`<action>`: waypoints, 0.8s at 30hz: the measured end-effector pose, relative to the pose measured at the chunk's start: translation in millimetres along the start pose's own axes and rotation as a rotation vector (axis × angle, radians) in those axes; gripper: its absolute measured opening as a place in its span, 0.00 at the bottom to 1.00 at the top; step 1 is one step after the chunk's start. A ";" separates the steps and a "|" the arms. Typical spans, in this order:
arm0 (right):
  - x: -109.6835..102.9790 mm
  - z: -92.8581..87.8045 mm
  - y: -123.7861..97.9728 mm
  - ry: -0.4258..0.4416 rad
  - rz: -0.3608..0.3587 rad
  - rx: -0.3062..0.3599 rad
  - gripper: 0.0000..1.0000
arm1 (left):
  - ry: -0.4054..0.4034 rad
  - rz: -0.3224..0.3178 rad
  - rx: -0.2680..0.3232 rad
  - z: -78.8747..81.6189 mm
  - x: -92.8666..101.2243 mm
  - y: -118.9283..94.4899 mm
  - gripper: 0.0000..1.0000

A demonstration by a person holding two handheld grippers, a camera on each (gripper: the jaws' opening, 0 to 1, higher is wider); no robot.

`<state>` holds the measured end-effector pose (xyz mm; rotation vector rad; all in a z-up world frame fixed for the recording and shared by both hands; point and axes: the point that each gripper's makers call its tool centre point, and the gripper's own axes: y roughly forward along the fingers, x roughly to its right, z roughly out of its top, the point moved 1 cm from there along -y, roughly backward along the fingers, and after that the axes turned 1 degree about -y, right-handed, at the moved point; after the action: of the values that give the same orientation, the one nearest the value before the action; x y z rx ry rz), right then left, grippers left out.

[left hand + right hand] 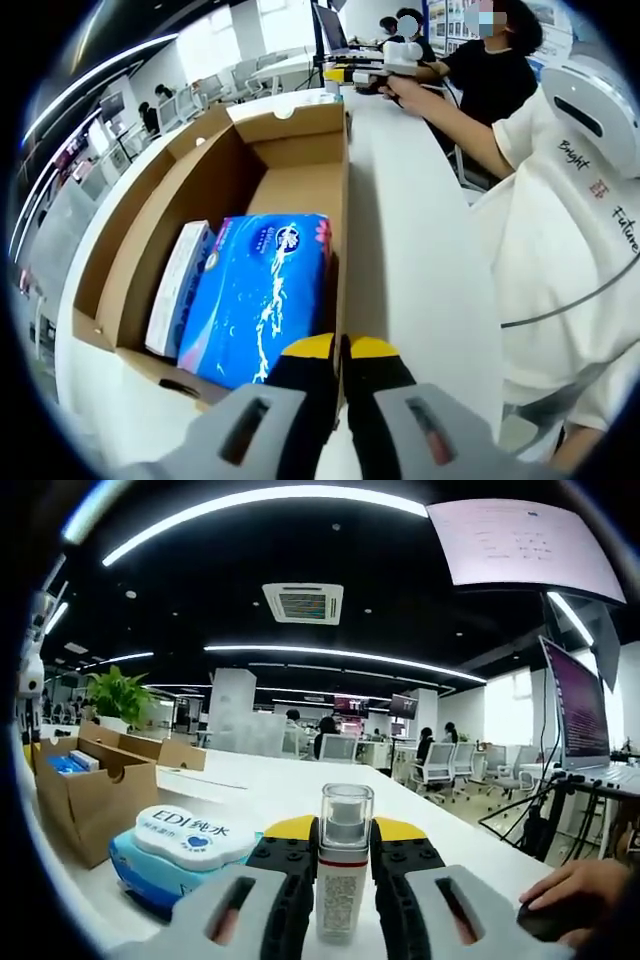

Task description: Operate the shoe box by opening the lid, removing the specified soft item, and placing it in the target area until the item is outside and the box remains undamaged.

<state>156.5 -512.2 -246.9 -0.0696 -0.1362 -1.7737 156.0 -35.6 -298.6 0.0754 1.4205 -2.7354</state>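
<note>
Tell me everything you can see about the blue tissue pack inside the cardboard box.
The blue tissue pack is a soft, glossy plastic-wrapped packet with white splash graphics and a small logo near its top. It lies flat inside the open cardboard box, beside a white box along one side. The left tongs sit shut at the box's wall near it.

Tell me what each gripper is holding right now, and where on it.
The right gripper is shut on a small clear bottle, clamped around its labelled body with the cap above. The left gripper is closed over the cardboard box's side wall.
</note>
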 end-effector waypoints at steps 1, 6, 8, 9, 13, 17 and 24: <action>1.5 -0.4 -0.3 0.006 -0.006 -0.001 0.20 | 0.000 0.000 0.001 0.0 -0.1 -0.1 0.02; 1.5 -0.9 -0.1 0.006 0.000 -0.007 0.20 | 0.000 0.000 0.000 -0.1 -0.6 -0.1 0.02; 2.2 -1.4 0.0 0.002 -0.003 -0.008 0.20 | 0.000 0.000 0.000 -0.1 -0.6 -0.1 0.02; 2.1 -1.5 0.1 0.003 0.001 -0.007 0.20 | 0.000 0.001 0.000 -0.1 -0.6 -0.1 0.02; 1.8 -4.3 -0.2 0.012 0.003 -0.020 0.23 | 0.000 0.001 0.000 -0.1 -0.5 -0.1 0.02; 0.8 -6.3 -0.7 0.006 0.009 -0.029 0.26 | 0.000 0.000 -0.001 -0.1 -0.8 -0.1 0.02; -0.4 -8.3 0.1 0.000 0.022 -0.047 0.30 | -0.001 0.000 -0.001 0.2 -0.7 -0.1 0.02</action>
<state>156.9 -512.9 -255.2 -0.1046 -0.0929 -1.7551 156.7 -35.7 -298.4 0.0742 1.4216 -2.7343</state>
